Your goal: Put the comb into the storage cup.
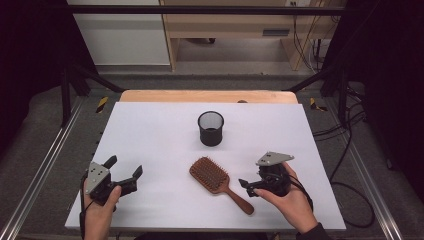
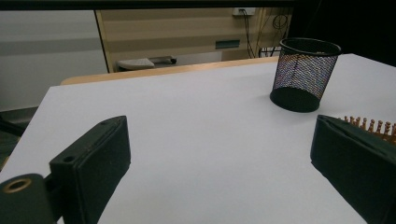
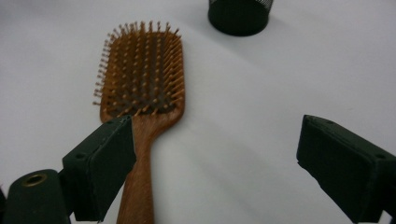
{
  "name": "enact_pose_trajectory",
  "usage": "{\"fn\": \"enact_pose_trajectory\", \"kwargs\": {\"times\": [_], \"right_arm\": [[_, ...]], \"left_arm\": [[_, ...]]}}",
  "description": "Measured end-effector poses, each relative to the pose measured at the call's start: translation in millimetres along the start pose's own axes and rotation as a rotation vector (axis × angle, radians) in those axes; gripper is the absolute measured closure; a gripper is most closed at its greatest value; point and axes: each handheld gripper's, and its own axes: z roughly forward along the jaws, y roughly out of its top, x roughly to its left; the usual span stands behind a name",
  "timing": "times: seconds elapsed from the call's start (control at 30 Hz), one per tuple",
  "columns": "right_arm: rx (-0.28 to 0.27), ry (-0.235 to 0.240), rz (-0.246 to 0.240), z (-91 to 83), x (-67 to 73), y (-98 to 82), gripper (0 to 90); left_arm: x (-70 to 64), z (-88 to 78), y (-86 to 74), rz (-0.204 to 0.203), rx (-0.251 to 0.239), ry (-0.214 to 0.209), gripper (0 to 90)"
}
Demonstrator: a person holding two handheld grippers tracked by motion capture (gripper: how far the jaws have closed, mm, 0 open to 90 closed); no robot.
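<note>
Right gripper (image 3: 215, 161) up close, jaws spread and gripping nothing, one black pad covering part of the wooden hairbrush (image 3: 142, 93) handle; bristles up, it lies mid-table near the front edge. Left gripper (image 1: 122, 175) released too. Beyond stands a black mesh cup (image 1: 210, 128)

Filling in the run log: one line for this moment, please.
left gripper open, empty | right gripper open by hairbrush handle | hairbrush flat on table | mesh cup upright

The high view looks forward and down over the whole white tabletop (image 1: 150, 130). The left gripper view sits low, facing the mesh cup (image 2: 303, 74). The right gripper view looks down closely on the hairbrush (image 3: 140, 88). All three share brush and cup.
</note>
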Motion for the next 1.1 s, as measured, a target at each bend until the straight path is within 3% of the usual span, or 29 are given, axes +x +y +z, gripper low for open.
{"fn": "enact_pose_trajectory", "kwargs": {"times": [0.1, 0.43, 1.1], "right_arm": [[0.058, 0.022, -0.038, 5.6, 4.7, 3.9, 12.9], [0.209, 0.076, -0.078, 27.4, 18.4, 6.1, 12.5], [0.315, 0.127, -0.084, 52.9, 34.2, 5.8, 12.2]], "left_arm": [[1.6, 1.2, -0.6, -0.009, 0.007, 0.003, 5.3], [2.7, 3.3, -1.1, -0.022, 0.01, 0.008, 2.2], [1.2, 3.7, -1.5, -0.017, 0.011, 0.0, 2.2]]}}
